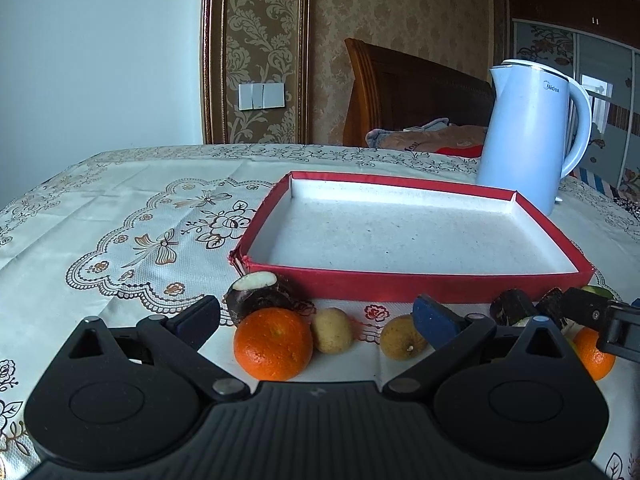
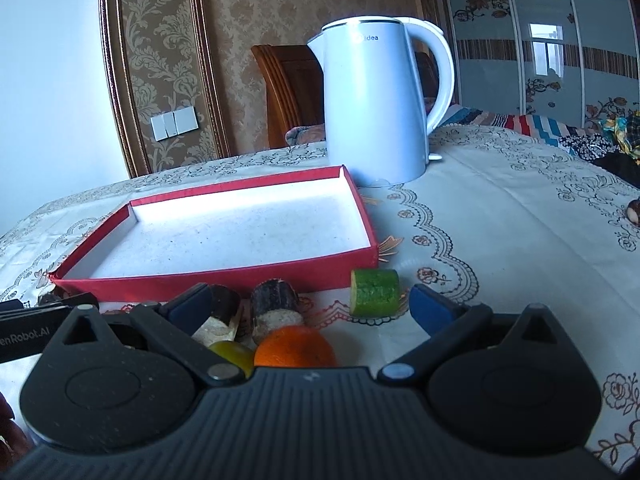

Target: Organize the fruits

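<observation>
A shallow red tray with a white inside lies empty on the tablecloth. In the left wrist view, an orange, two small yellow-brown fruits and a dark sugarcane piece lie in front of it, between the spread fingers of my open left gripper. In the right wrist view, my right gripper is open over an orange, a yellow-green fruit, two sugarcane pieces and a green cucumber chunk.
A white electric kettle stands just behind the tray's right corner. The floral tablecloth stretches left of the tray and to its right. A small dark item lies at the far right edge.
</observation>
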`<state>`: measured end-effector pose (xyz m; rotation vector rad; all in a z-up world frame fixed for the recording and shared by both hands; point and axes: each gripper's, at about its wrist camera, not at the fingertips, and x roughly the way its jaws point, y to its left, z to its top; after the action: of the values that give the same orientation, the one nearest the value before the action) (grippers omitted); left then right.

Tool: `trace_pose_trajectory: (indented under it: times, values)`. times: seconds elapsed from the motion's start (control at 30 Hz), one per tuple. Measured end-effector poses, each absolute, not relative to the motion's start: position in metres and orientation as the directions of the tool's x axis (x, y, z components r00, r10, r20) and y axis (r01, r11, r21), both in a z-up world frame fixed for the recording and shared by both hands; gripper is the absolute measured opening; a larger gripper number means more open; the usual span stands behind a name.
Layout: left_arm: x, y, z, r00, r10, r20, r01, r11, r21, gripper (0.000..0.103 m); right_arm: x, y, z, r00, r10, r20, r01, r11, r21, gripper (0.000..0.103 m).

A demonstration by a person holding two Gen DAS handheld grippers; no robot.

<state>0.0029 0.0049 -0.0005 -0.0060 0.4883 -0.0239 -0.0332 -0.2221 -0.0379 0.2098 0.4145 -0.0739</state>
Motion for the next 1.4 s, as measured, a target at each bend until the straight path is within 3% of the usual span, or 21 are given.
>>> trace_pose_trajectory:
  times: [1.4]
  values:
    - [0.0096, 0.0033, -0.0059, 0.846, -0.037, -0.531, 0.039, 0.999, -0.006, 0.103, -0.0335, -0.2228, -0.0382, 0.913, -0.03, -0.407, 0.116, 0.975, 0.188, 0.103]
